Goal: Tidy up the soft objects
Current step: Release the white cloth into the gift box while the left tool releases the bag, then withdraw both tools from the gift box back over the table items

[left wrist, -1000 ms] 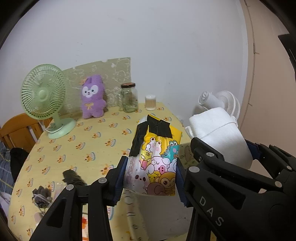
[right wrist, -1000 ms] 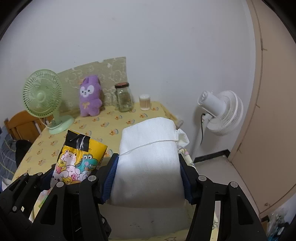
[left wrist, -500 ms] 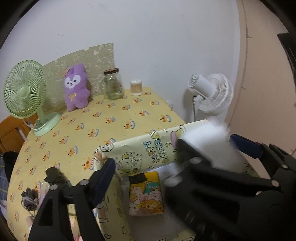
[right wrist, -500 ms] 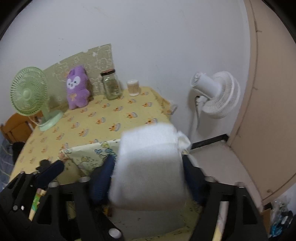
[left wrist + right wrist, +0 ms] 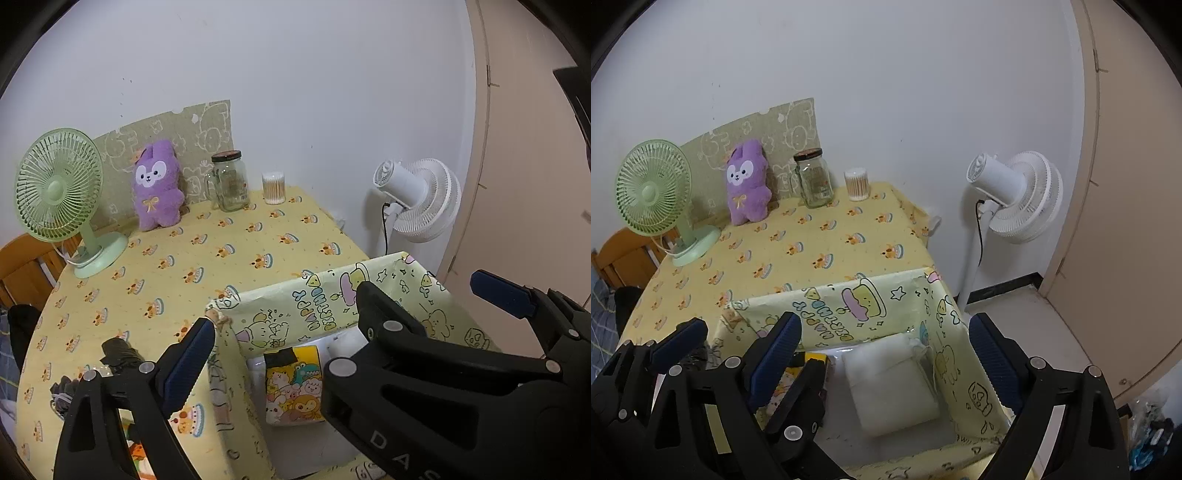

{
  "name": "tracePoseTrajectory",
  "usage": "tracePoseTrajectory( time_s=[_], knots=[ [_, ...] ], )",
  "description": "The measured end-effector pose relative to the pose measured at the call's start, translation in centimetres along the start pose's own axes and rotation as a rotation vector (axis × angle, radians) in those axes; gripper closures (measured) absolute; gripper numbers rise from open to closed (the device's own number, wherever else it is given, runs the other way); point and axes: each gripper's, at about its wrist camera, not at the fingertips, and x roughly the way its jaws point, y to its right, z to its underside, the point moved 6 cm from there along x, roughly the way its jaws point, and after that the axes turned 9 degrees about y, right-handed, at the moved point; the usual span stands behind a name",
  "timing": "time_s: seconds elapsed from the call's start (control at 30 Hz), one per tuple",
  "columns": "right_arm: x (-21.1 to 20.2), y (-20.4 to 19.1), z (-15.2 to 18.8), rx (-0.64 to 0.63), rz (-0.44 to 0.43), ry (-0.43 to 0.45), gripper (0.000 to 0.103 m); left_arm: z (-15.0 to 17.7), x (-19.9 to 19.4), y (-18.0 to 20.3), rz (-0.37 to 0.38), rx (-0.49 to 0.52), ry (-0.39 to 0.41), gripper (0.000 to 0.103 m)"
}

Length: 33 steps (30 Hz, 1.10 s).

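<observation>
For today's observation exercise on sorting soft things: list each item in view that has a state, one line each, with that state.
Storage box: open-topped, holding two items.
Cartoon packet: lying in the box, released.
White pouch: lying in the box, released.
Left gripper: jaws opening, empty.
Right gripper: jaws opening, empty.
Purple plush: upright against the wall, not yet boxed.
Glass jar: lidded, upright.

packet (image 5: 293,384) beside bundle (image 5: 892,384) in box (image 5: 849,310)
</observation>
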Motion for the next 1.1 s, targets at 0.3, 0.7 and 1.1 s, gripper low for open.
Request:
tracePoseTrajectory(
  time_s=[0.3, 0.7, 1.1],
  knots=[
    [-2.9, -1.1, -1.5, -0.003, 0.005, 0.054, 0.005, -1.3, -2.9, -0.9, -0.004, 0.005, 0.051, 0.008],
    [-6.2, -3.9, -2.7, -0.031, -0.006, 0.101, 0.002, -2.1, -6.4, -3.3, -0.021, -0.026, 0.11, 0.008],
    [-9.0, -8.0, -2.9, -0.044, -0.04, 0.147, 0.0, -1.9, -9.9, -6.8, -0.071, -0.049, 0.165, 0.008]
  ],
)
